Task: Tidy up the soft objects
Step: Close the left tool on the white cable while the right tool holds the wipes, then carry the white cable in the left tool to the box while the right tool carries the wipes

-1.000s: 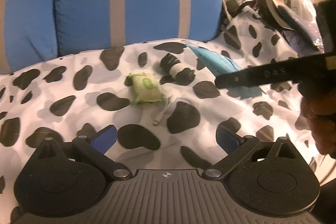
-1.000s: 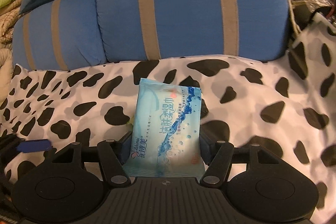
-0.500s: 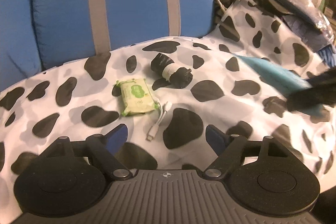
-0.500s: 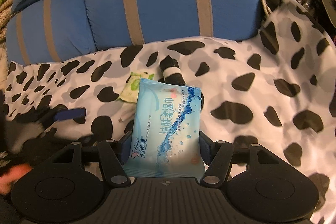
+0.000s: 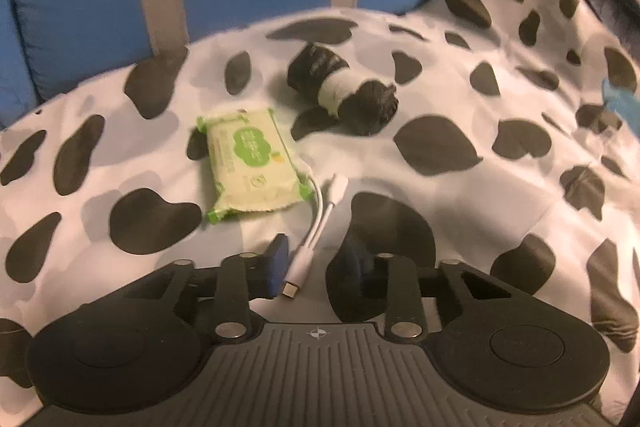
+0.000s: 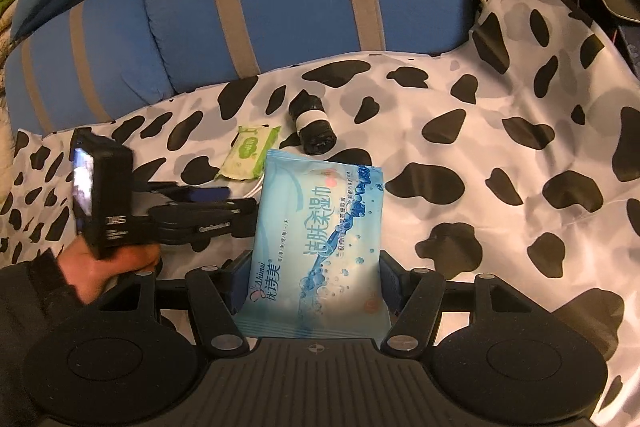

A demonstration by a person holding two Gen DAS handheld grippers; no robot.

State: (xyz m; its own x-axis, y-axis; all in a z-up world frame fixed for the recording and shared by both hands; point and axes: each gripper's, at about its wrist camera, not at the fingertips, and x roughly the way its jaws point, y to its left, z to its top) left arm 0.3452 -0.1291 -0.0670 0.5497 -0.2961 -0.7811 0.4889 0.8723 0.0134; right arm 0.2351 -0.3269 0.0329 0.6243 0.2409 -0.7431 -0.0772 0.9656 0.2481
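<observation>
L gripper (image 5: 316, 269) jaws just narrowed round white adapter cable (image 5: 310, 247), no grip yet; your R gripper (image 6: 314, 283) clamps blue wipes pack (image 6: 316, 247) — cable pickup looks next.

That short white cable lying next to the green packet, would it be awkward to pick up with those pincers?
Probably a bit. The short white adapter cable lies curved on the cow-spotted sheet, so its thin middle is likely floppy and would dangle. Its plug end looks rigid, a firmer spot to pinch. It seems light, and its smooth plastic might slip between the left gripper pads, which have just been closing around it.
</observation>
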